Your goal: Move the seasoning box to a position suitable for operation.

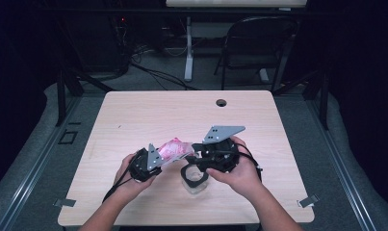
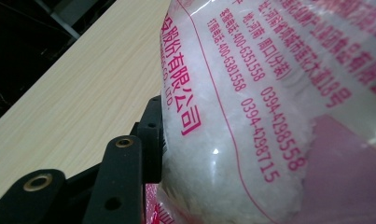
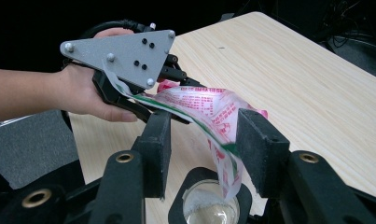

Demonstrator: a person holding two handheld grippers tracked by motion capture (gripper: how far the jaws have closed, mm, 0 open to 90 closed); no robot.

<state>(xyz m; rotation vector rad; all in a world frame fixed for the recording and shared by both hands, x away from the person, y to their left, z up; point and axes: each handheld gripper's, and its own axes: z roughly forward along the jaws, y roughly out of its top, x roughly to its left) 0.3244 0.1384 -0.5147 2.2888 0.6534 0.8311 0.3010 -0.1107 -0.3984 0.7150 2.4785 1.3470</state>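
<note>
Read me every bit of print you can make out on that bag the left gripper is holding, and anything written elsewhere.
All on the clear pink-printed bag of white granules, left gripper view:
"400-6351558"
"400-6381558"
"0394-4298558"
"0394-4298715"
"LTD."
"有限公司"
Other Chinese lines on the bag, including an address line ending "18号", are partly cut off or blurred; not reliably readable.
Right gripper view: the bag's print is too small to read.
No print elsewhere.

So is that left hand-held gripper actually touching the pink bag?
Touching. In the left gripper view, the black pad presses against the bag; the right gripper view shows that left hand-held gripper clamping it.
</note>
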